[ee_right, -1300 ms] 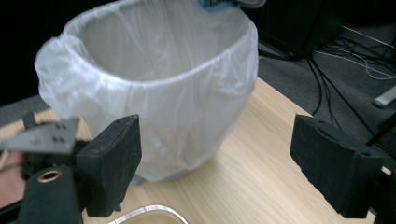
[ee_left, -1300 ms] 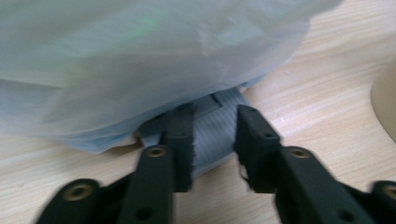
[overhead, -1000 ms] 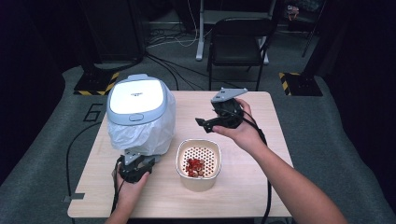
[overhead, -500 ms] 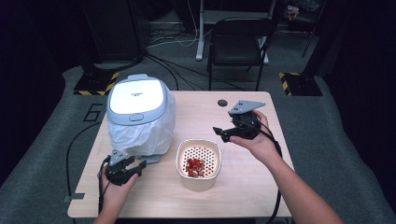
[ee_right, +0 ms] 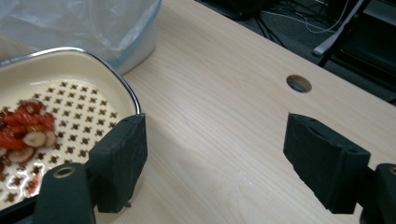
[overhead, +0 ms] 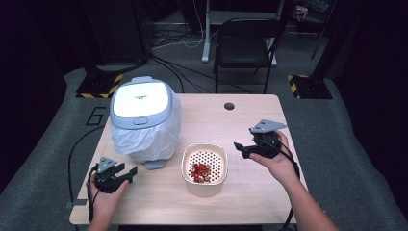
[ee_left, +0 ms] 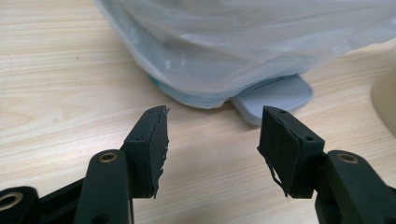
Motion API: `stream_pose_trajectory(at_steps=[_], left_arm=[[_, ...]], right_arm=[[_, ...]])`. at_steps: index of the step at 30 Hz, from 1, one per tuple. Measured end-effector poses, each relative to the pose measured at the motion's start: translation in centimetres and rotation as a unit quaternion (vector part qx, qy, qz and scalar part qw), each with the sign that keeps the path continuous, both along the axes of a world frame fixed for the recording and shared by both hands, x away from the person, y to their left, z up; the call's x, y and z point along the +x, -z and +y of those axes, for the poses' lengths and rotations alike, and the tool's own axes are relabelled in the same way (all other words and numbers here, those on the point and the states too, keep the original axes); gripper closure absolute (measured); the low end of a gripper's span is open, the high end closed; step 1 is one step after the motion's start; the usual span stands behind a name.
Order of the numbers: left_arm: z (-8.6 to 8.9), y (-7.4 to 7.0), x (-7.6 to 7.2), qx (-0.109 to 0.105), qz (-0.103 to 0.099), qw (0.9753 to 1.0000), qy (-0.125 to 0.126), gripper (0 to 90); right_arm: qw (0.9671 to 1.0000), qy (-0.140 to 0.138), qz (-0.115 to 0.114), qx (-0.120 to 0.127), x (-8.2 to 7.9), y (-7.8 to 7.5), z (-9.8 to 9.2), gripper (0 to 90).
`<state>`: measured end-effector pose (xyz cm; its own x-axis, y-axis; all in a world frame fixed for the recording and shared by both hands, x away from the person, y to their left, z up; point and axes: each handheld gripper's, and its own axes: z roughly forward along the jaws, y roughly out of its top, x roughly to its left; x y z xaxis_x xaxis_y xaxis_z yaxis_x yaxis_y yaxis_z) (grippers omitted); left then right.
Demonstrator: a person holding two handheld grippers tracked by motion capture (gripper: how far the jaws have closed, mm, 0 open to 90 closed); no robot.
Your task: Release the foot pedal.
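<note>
A cream strainer basket (overhead: 204, 164) with a perforated bottom holds red and pale food pieces (overhead: 200, 172) at the table's front middle; its rim (ee_right: 116, 79) fills the left of the right gripper view. A white lidded bin (overhead: 142, 108) lined with a clear plastic bag (ee_left: 243, 42) stands at the left. My left gripper (overhead: 126, 174) is open near the front left corner, facing the bin's foot pedal (ee_left: 275, 95). My right gripper (overhead: 238, 147) is open, just right of the basket, empty.
The light wooden table (overhead: 240, 125) has a round cable hole (overhead: 229, 106) at the back right. A black chair (overhead: 243, 45) stands behind the table. Cables run over the grey floor at the back and left.
My right gripper has dropped from the back right toward the basket's right side. My left gripper has slid left and toward the front edge.
</note>
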<state>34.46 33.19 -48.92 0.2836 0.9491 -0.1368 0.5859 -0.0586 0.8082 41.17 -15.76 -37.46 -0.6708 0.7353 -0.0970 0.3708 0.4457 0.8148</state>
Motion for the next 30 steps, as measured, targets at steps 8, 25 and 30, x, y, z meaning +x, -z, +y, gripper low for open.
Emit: stream_pose_trajectory(at_steps=[8,25,30], left_arm=[[1.0,1.1,0.4,0.002,0.006,0.9999,-0.016,39.9],[2.2,2.4,1.0,0.001,0.017,0.9996,-0.021,38.6],[2.3,2.6,1.1,0.001,0.024,0.9995,-0.022,38.2]], right_arm=[[0.999,0.031,0.022,0.025,-0.3,3.2,-1.9,21.9],[0.9936,0.103,0.025,0.039,-1.4,9.2,-4.0,22.6],[0.9928,0.113,0.027,0.026,-1.5,10.4,-4.5,22.6]])
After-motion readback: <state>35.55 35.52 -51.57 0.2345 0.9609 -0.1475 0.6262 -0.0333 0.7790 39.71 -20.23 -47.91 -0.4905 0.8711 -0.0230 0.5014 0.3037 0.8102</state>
